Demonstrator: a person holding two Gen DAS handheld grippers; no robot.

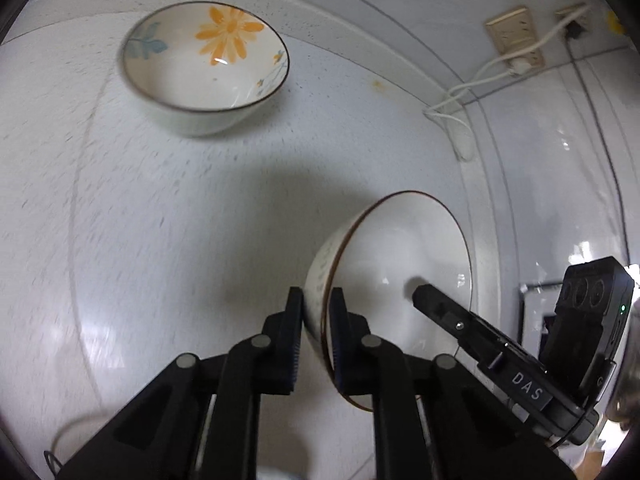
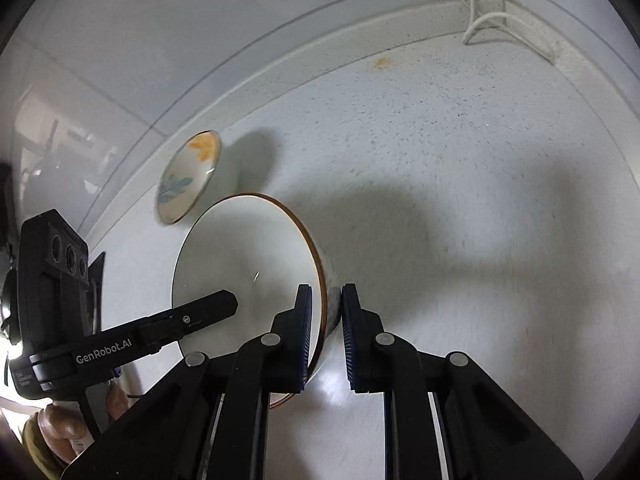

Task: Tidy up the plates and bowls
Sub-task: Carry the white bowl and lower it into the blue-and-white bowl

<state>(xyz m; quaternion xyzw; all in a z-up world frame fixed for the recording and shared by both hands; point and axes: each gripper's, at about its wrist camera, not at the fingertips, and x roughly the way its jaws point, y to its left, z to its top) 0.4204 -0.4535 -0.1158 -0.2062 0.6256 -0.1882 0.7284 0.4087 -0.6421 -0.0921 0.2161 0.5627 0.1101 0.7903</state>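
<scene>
Speckled white counter (image 1: 120,220) runs to a tiled wall (image 2: 100,60) with sockets (image 1: 516,36) and white cables (image 1: 480,76); a flowered bowl (image 1: 204,66) stands upright and empty near the back edge; a plain bowl (image 1: 396,280), also empty, is nearer; the left gripper (image 1: 316,336) pinches one side of its rim and the right gripper (image 2: 326,336) pinches the opposite side.

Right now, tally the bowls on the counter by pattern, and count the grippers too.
Flower-painted bowl: 1
Plain white bowl with brown rim: 1, clamped on opposite sides of its rim by the left gripper and the right gripper
Grippers: 2
Total: 2 bowls, 2 grippers, 4 things
</scene>
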